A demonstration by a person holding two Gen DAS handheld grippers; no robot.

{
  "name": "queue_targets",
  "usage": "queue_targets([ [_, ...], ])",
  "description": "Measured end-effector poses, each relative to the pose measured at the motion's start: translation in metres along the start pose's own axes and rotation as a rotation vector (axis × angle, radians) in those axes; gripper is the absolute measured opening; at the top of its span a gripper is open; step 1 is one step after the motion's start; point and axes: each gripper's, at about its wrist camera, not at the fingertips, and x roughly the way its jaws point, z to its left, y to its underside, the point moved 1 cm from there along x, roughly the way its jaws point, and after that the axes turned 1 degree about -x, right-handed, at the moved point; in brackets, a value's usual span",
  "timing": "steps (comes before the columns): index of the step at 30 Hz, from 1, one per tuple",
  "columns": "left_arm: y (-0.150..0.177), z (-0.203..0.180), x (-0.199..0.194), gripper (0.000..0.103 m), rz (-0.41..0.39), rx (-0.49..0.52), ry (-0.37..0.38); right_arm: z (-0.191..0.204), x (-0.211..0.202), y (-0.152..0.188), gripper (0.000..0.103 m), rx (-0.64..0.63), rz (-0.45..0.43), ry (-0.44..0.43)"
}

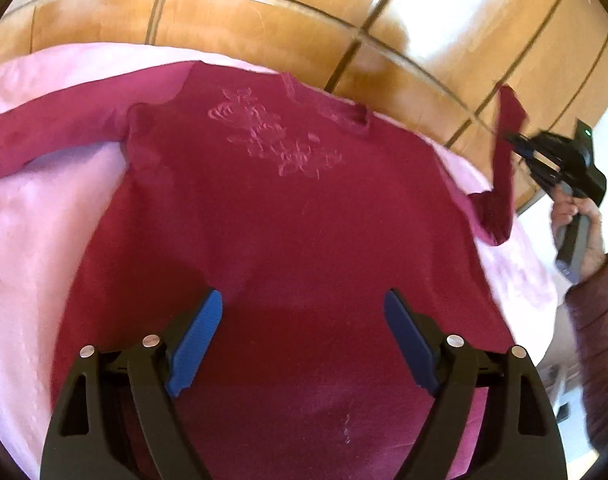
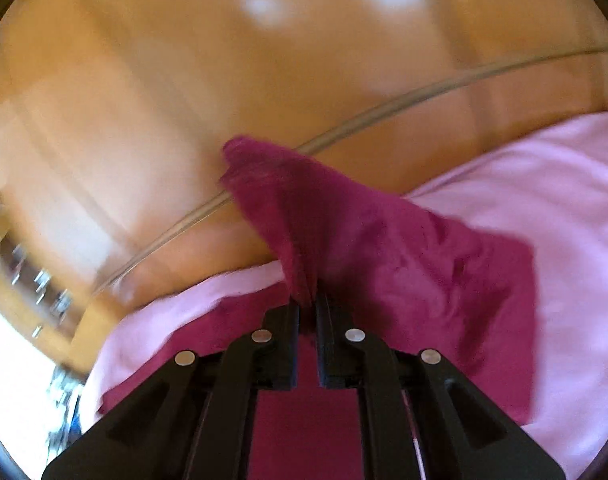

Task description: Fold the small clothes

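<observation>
A dark red long-sleeved top (image 1: pixel 288 240) lies face up on a pink cloth (image 1: pixel 28 240) spread over what looks like a bed or padded surface, with tiled floor (image 1: pixel 264 20) beyond. Its one sleeve (image 1: pixel 48 140) stretches flat across the pink cloth, while the other sleeve (image 1: pixel 503 160) is raised off the surface.

The right gripper (image 2: pixel 308 304) has its fingers closed on that raised sleeve, pinching the cloth near the cuff, which flops past the tips. The left gripper (image 1: pixel 304 336) hovers over the lower body of the top with its blue fingers (image 1: pixel 198 344) spread wide and nothing between them.

The main risk is the thin pinch: the right wrist view is smeared, so how deep the grip sits is hard to judge, and a shallow bite could let the sleeve slip out mid-fold. With nothing pinning the body, a pull on the sleeve could also drag the whole top askew or bunch the shoulder.

The person's right hand (image 1: pixel 571 216) holds its gripper at the far edge, angled inward toward the top; the left gripper tilts downward at the hem area.
</observation>
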Motion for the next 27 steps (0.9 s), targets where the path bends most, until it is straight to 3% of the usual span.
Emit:
queue_targets([
  [3, -0.011, 0.005, -0.008, 0.082, -0.029, -0.045, 0.036, 0.058, 0.046, 0.022, 0.006, -0.083, 0.085, -0.087],
  [6, -0.025, 0.013, -0.011, 0.082, -0.038, -0.118, 0.094, 0.093, 0.074, 0.047, 0.017, -0.148, 0.149, -0.150],
  [7, -0.029, 0.015, -0.011, 0.082, -0.039, -0.135, 0.099, 0.096, 0.074, 0.053, 0.044, -0.150, 0.159, -0.167],
  [8, -0.034, 0.019, -0.011, 0.082, -0.045, -0.149, 0.102, 0.095, 0.072, 0.055, 0.065, -0.145, 0.146, -0.169],
  [12, -0.051, 0.024, -0.016, 0.082, -0.087, -0.156, 0.127, 0.071, 0.055, 0.048, 0.067, -0.126, 0.101, -0.133],
  [17, -0.077, 0.021, -0.013, 0.070, -0.128, -0.136, 0.115, 0.002, -0.003, 0.071, 0.069, -0.115, 0.074, 0.049],
  [19, -0.090, 0.020, -0.006, 0.070, -0.131, -0.125, 0.099, -0.021, -0.016, 0.083, 0.070, -0.096, 0.074, 0.128],
  [23, -0.114, 0.017, 0.027, 0.067, -0.090, -0.119, 0.076, -0.077, -0.028, 0.099, 0.071, 0.005, 0.100, 0.256],
  [26, -0.125, 0.015, 0.063, 0.067, -0.018, -0.128, 0.040, -0.097, -0.028, 0.103, 0.071, 0.036, 0.109, 0.293],
  [27, -0.126, 0.016, 0.072, 0.054, 0.001, -0.133, 0.033, -0.099, -0.023, 0.103, 0.071, 0.033, 0.112, 0.308],
])
